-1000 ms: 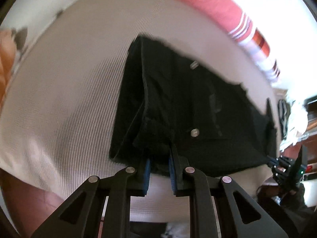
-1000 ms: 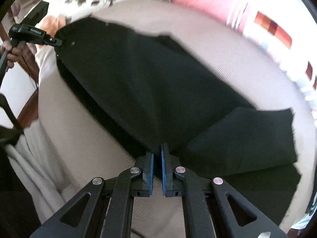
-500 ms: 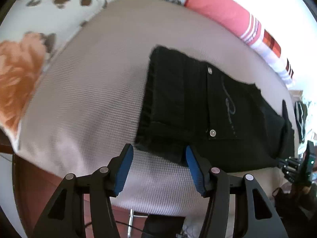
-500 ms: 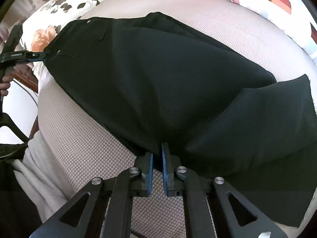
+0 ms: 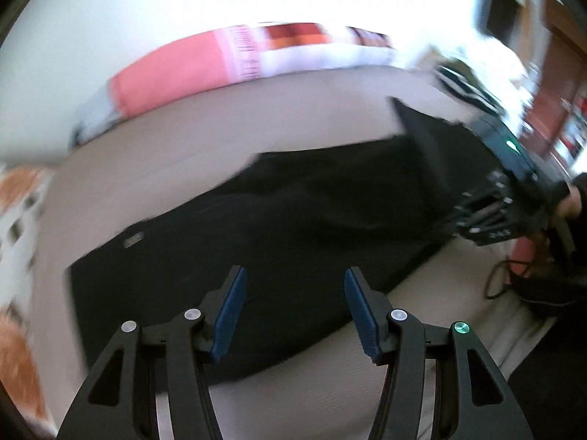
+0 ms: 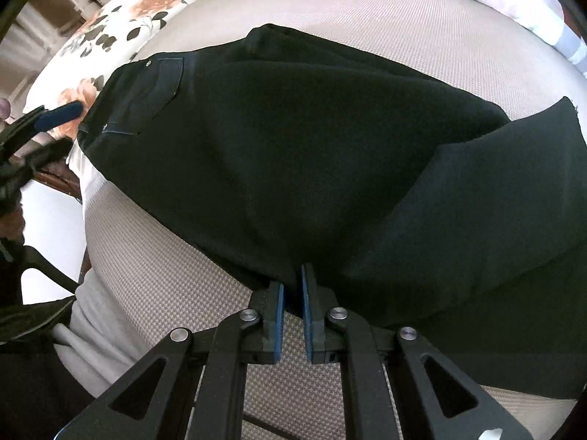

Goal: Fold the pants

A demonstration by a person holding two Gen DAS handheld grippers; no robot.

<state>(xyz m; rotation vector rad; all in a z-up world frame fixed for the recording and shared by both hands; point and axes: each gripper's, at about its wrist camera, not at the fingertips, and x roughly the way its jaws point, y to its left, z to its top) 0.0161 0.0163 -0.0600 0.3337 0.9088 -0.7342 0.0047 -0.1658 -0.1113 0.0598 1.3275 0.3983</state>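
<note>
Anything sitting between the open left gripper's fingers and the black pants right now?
Nothing. In the left wrist view the left gripper is wide open with only the black pants showing beyond its blue pads; no other object lies between.

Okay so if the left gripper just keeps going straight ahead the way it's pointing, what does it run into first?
Probably the black pants. The left gripper is open, and dark fabric fills the line ahead between its fingers. The view is blurred, so depth is uncertain.
</note>
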